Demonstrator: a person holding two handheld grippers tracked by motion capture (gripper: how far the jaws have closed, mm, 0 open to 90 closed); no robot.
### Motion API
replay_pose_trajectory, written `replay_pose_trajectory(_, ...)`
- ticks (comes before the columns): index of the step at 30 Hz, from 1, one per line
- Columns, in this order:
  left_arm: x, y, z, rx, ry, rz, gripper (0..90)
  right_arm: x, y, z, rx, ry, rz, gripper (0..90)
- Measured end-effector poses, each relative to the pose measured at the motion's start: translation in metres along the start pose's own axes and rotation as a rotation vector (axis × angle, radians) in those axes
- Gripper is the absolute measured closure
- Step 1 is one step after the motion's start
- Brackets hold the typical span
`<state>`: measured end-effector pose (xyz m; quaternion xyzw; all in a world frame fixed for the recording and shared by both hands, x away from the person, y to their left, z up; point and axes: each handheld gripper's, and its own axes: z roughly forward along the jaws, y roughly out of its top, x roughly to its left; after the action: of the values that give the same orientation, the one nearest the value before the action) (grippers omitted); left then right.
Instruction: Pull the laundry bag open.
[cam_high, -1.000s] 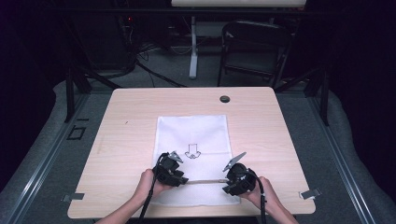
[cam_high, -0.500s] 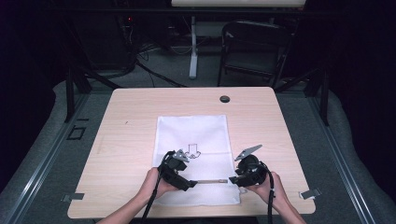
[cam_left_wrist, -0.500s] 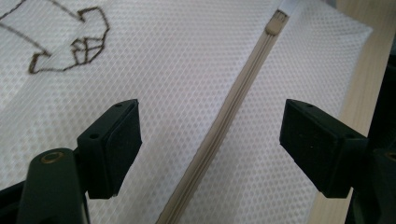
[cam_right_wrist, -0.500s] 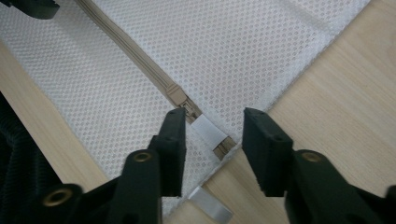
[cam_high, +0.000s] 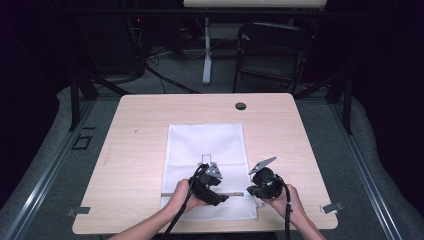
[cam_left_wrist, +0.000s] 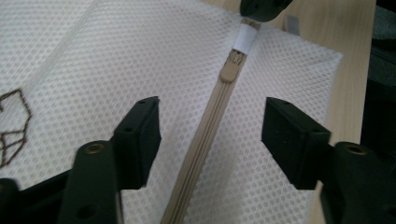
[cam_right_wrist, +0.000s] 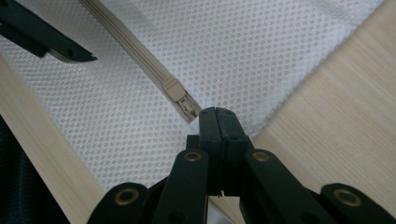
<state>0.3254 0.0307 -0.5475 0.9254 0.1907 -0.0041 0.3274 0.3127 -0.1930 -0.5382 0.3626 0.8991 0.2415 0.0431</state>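
Both forearms reach in from the near edge; the left gripper (cam_high: 220, 192) has just been closing, jaws apart, the right gripper (cam_right_wrist: 218, 116) pinched tight.

- Bare table (cam_high: 140, 150) lies left, right and beyond the white mesh bag (cam_high: 207, 145); passage there is free.
- A small black disc (cam_high: 240, 106) sits near the far edge.
- The left gripper (cam_high: 212, 187) and right gripper (cam_high: 257, 189) crowd the bag's near end.
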Motion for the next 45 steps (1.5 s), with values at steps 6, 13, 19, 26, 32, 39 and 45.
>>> replay_pose_trajectory(6,-0.002,0.009,0.011,-0.01,-0.016,0.03,56.6,0.002,0.003,0.01,0.01,-0.001,-0.012,90.0)
replay_pose_trajectory(13,-0.008,0.013,0.024,-0.002,-0.04,0.067,61.2,0.002,0.0,0.016,0.024,0.009,-0.004,90.0)
replay_pose_trajectory(19,-0.007,0.017,0.036,0.005,-0.038,0.068,65.1,0.003,0.001,0.019,0.047,-0.002,-0.023,90.0)
replay_pose_trajectory(26,-0.006,0.018,0.04,-0.002,-0.034,0.063,71.1,0.0,-0.004,0.019,0.015,0.021,0.012,90.0)
replay_pose_trajectory(32,-0.006,0.018,0.04,0.0,-0.033,0.07,79.3,0.002,-0.001,0.019,0.037,-0.005,-0.004,90.0)
replay_pose_trajectory(39,-0.006,0.019,0.041,-0.003,-0.035,0.085,79.5,0.004,0.0,0.019,0.048,-0.016,-0.009,90.0)
replay_pose_trajectory(45,-0.005,0.021,0.044,-0.004,-0.056,0.087,75.2,0.004,0.0,0.019,0.049,-0.022,-0.016,90.0)
